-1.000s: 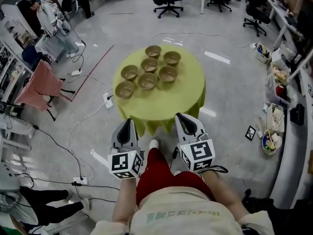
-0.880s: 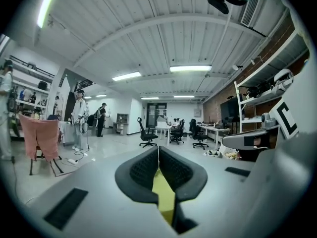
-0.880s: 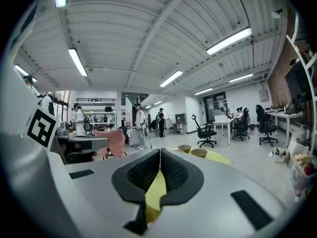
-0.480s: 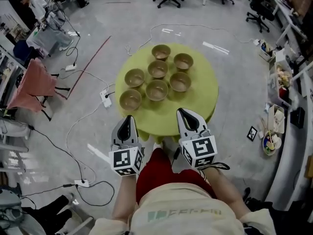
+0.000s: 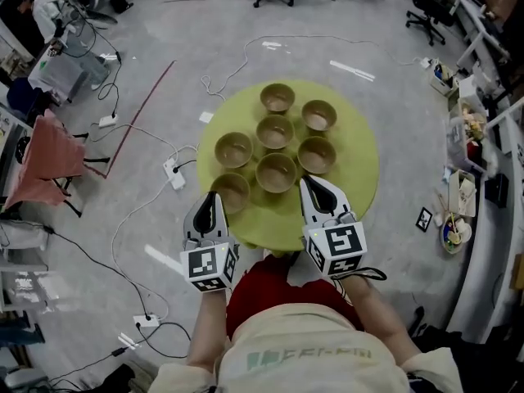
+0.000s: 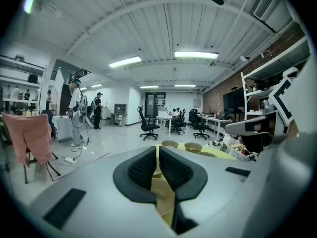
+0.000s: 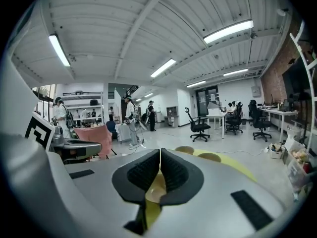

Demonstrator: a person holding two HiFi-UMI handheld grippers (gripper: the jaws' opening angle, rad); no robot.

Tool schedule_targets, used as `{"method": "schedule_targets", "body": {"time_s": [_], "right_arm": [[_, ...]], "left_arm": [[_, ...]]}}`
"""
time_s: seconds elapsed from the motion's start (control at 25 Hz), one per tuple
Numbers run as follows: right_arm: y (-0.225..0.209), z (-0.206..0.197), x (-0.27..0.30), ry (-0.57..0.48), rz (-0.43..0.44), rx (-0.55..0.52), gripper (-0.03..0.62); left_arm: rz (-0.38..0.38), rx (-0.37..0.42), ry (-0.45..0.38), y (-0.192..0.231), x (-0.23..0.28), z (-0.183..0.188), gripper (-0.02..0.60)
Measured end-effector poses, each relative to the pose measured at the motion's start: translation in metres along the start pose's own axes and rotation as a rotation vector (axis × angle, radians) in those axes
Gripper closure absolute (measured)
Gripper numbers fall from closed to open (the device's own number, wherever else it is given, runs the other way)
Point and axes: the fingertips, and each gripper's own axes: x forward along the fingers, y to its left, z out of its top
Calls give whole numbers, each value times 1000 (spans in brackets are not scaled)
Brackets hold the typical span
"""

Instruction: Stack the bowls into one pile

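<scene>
Room: open office, grey floor (image 5: 393, 47), cables (image 5: 135, 219) lying left of the table.
Surface: round table (image 5: 360, 182) under yellow-green cloth, open floor all round its rim; desks (image 5: 491, 178) well apart at right.
Bowls: seven tan bowls (image 5: 277, 172), none stacked, close together from mid-table toward the far side.
Left gripper (image 5: 212, 198): I read jaws closed, nothing between; at the near rim just beside the nearest bowl.
Right gripper (image 5: 309, 185): jaws pressed together, empty; over the near rim.
Markings: square black-and-white markers on both cubes; marker tile (image 5: 420, 220) on the floor; shirt print unreadable.
</scene>
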Motion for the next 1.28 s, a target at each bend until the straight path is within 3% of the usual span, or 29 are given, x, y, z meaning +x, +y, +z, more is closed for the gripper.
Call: {"method": "schedule_targets", "body": {"time_s": [0.24, 0.72, 1.28], "right_arm": [[12, 0, 40, 23, -6, -3, 557], [65, 1, 98, 37, 93, -49, 557], [83, -37, 101, 135, 186, -76, 557]], "left_arm": [[-31, -8, 17, 27, 30, -2, 557], [-38, -52, 15, 70, 43, -4, 557], [13, -102, 78, 72, 36, -25, 557]]}}
